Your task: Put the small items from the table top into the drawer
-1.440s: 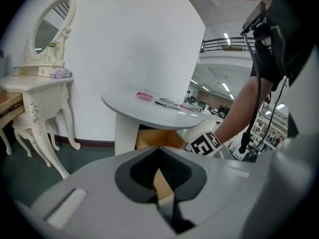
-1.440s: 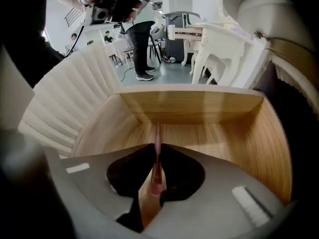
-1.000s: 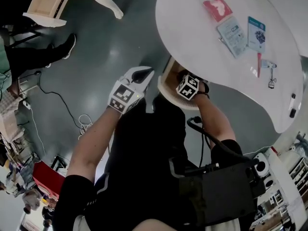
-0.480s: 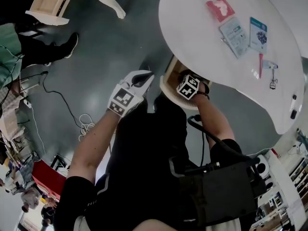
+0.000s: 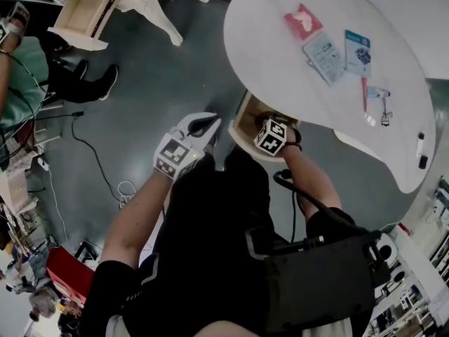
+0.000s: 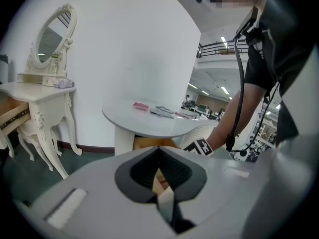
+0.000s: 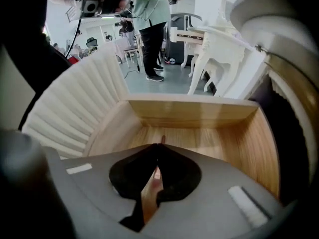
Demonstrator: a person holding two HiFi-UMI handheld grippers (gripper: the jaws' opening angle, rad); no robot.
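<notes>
Right gripper view: right gripper is held over the drawer, jaws together. Left gripper is parked beside it, closed, for clearance.

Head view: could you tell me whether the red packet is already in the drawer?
No, the red packet lies on the white table, outside the open drawer.

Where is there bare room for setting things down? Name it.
The drawer has a bare wooden floor ahead of the right tool. On the table top, the stretch between its near edge and the red packet is free; the cards beside it crowd together.
</notes>
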